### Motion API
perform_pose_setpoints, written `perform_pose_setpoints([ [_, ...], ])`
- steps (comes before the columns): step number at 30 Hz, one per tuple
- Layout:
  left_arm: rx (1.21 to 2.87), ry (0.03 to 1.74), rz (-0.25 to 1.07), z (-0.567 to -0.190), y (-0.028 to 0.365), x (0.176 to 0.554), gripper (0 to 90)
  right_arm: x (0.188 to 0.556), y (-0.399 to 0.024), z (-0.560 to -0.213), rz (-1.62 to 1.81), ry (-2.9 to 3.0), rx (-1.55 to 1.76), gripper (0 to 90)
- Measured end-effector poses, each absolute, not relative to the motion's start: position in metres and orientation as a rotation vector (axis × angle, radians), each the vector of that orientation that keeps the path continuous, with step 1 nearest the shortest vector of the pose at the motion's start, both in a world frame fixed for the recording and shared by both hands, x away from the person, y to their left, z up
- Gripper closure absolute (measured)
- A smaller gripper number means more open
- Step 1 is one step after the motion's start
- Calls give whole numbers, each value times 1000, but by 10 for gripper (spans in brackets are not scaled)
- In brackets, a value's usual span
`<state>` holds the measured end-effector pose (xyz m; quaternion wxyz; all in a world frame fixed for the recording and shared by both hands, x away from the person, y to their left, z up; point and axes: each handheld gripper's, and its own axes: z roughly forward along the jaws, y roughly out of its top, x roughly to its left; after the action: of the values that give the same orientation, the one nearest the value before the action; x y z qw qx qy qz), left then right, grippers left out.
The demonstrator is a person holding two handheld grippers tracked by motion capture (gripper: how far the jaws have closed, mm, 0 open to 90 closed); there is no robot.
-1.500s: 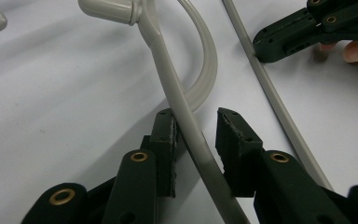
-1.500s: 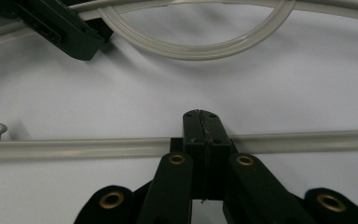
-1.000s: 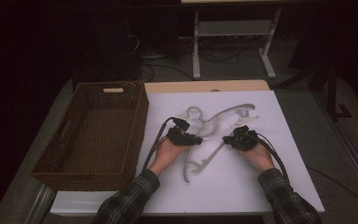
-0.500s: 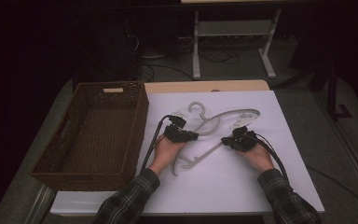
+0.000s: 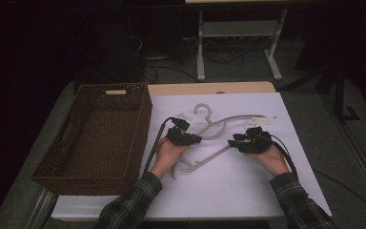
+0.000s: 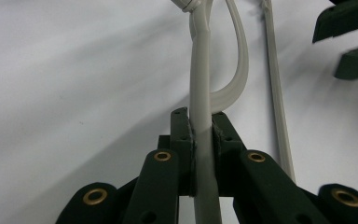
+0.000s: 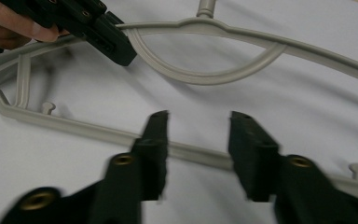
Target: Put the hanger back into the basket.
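A pale plastic clothes hanger lies on the white sheet, hook pointing away from me. My left gripper is shut on the hanger's upper arm, which runs straight between its pads. My right gripper has just been opening. Its jaws stand apart just above the hanger's bottom bar, which crosses behind them without touching the pads. The left gripper shows at the top left of the right gripper view, clamped beside the curved brace.
A brown wicker basket stands on the left of the table, beside the white sheet. A white stand's legs rise on the dark floor beyond the table's far edge.
The right gripper's jaws have come apart off the bottom bar and the hand has lifted slightly. The left gripper stays clamped on the hanger in nearly the same place.
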<state>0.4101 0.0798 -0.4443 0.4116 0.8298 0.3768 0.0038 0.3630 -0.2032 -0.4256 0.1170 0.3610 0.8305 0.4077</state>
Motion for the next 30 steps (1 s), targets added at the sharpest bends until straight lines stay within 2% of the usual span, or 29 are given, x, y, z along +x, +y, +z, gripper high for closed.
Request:
perform_pose_setpoints([
  [1, 2088, 945, 11, -443, 80, 410, 826, 362, -204, -424, 1194, 2430, 1065, 489],
  [2, 2083, 944, 11, -442, 81, 409, 826, 358, -208, -422, 1201, 2433, 1095, 363],
  [3, 2079, 943, 11, -441, 81, 408, 826, 358, -208, -422, 1201, 2433, 1095, 363],
  [10, 2048, 935, 19, -428, 84, 404, 826, 340, -212, -414, 1158, 2387, 1089, 178],
  [13, 2058, 933, 32, -424, 85, 402, 826, 332, -211, -414, 1160, 2377, 1073, 142],
  [20, 2071, 940, 47, -411, 84, 396, 826, 312, -213, -413, 1194, 2347, 1054, 125],
  [30, 2107, 959, 85, -372, 87, 393, 826, 287, -224, -416, 1254, 2286, 1085, 73],
])
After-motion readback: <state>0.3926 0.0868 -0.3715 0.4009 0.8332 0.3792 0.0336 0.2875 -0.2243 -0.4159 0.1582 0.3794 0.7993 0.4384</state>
